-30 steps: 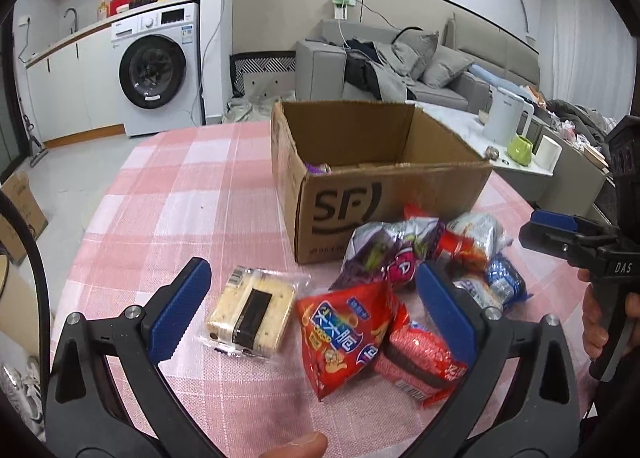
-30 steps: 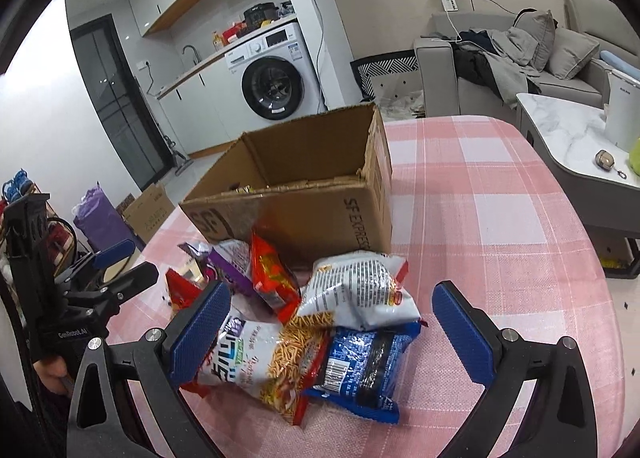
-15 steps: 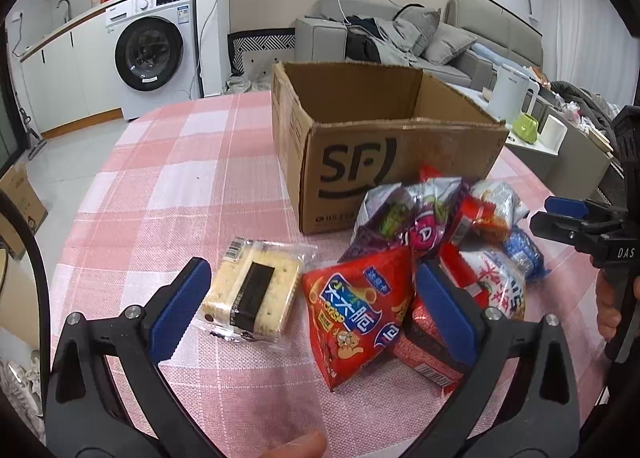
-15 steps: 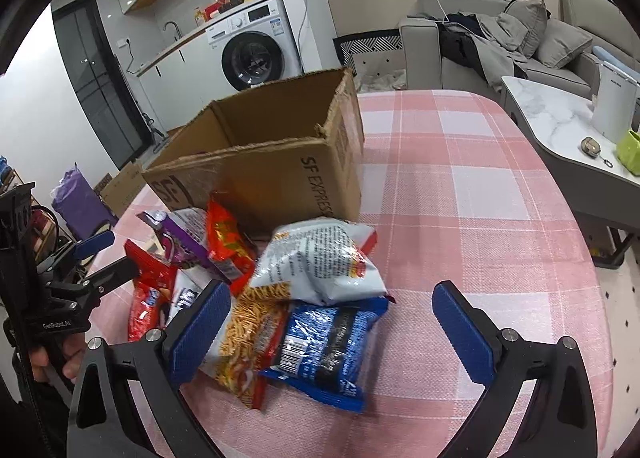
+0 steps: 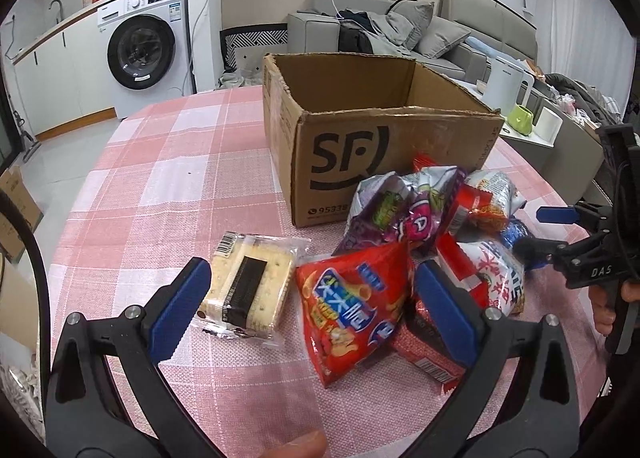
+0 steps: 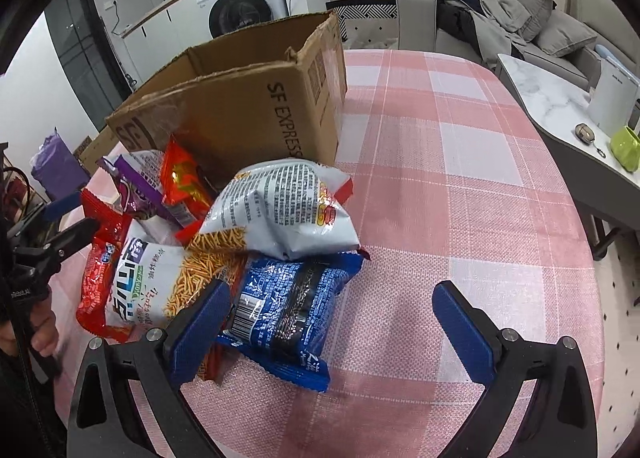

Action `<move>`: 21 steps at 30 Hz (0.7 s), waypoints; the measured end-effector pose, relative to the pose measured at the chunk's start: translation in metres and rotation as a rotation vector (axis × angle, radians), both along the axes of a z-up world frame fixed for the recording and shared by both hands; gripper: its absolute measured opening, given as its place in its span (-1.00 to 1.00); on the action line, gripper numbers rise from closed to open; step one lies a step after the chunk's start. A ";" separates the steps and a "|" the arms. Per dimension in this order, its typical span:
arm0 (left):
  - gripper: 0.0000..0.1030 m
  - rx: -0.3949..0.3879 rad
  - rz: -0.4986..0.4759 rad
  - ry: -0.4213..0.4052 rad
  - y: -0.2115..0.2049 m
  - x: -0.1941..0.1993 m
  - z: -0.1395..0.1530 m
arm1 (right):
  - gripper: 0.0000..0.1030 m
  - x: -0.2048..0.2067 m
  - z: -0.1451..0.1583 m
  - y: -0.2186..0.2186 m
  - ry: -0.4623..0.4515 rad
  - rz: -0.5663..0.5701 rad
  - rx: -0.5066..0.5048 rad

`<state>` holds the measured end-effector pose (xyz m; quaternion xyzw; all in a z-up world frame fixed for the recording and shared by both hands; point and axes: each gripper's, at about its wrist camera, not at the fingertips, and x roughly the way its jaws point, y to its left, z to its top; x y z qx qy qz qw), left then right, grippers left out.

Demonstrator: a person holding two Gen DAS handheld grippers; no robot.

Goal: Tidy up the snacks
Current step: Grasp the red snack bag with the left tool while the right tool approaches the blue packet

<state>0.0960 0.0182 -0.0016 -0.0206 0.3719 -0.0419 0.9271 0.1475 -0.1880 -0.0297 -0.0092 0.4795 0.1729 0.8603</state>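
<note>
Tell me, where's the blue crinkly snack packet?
In the right wrist view, the blue crinkly snack packet lies on the pink checked tablecloth, under the white chip bag.

My left gripper [image 5: 312,310] has come lower and closer over the red chip bag [image 5: 352,306], the cracker pack [image 5: 248,290] now at its 9 o'clock. My right gripper [image 6: 332,332] has closed in on the blue packet [image 6: 288,306], toward 10 o'clock.

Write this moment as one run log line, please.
left gripper: open, over red chip bag | right gripper: open, over blue packet | cardboard box: behind snack pile
</note>
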 end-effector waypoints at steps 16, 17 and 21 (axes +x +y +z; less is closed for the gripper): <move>0.98 -0.029 -0.057 0.026 -0.006 0.001 -0.008 | 0.95 -0.004 -0.012 0.003 0.033 0.061 -0.083; 0.98 -0.029 -0.059 0.029 -0.006 0.001 -0.009 | 0.90 -0.003 -0.012 0.001 0.037 0.060 -0.083; 0.94 -0.040 -0.081 0.038 -0.007 0.003 -0.012 | 0.69 -0.001 -0.015 -0.004 0.041 0.056 -0.062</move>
